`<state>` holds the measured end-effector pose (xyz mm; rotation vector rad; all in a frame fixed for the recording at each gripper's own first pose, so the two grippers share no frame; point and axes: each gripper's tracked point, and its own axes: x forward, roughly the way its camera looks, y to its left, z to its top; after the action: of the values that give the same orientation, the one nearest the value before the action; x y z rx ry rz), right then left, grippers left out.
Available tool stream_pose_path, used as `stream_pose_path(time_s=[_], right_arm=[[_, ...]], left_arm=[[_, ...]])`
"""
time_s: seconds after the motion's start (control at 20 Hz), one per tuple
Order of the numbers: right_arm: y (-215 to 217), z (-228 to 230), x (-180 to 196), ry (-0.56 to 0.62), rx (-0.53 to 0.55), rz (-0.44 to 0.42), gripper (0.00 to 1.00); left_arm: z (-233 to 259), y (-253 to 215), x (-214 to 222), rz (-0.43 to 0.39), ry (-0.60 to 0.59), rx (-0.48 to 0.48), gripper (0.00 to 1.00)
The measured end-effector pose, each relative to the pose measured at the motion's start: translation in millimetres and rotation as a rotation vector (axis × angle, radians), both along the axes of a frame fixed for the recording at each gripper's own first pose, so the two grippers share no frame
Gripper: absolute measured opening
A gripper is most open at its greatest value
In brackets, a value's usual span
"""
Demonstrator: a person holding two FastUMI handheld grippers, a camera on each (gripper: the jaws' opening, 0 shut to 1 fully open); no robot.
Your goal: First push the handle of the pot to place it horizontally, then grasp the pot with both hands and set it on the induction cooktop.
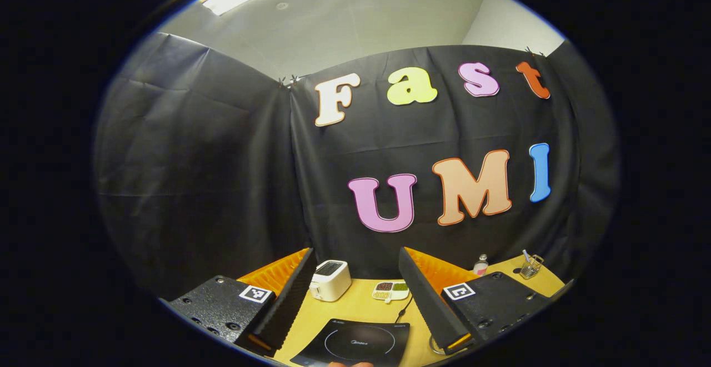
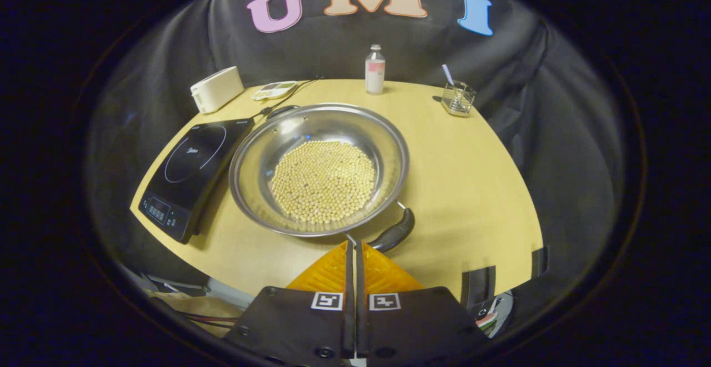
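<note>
Right claw (image 2: 355,247) closed, empty, beside the pot (image 2: 319,168) handle (image 2: 393,235) (left claw (image 1: 355,295) gapes wide, empty).

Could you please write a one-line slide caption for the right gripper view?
Shut right hand-held gripper near the handle of a bean-filled pot beside the induction cooktop.

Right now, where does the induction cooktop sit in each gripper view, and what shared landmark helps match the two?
Left gripper view: the induction cooktop lies at bottom centre, between the left gripper's open fingers.
Right gripper view: it lies at left of the table, beside the pot of beans.
Shared landmark: the white toaster behind the cooktop.
</note>
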<state>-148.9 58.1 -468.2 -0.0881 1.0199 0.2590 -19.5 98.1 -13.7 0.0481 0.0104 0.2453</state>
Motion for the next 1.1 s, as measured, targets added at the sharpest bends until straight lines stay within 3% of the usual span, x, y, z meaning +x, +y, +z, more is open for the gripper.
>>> stream_pose_path(time_s=[0.65, 1.1], right_arm=[[5.4, -32.3, 2.3, 0.121, -0.010, 0.031, 0.03], [-39.5, -35.7, 50.7, 0.091, -0.077, -0.027, 0.05]], left_arm=[[-10.1, 32.9, -7.8, 0.100, 0.020, -0.005, 0.96], [-22.0, 47.0, -6.5, 0.164, 0.035, -0.029, 0.99]])
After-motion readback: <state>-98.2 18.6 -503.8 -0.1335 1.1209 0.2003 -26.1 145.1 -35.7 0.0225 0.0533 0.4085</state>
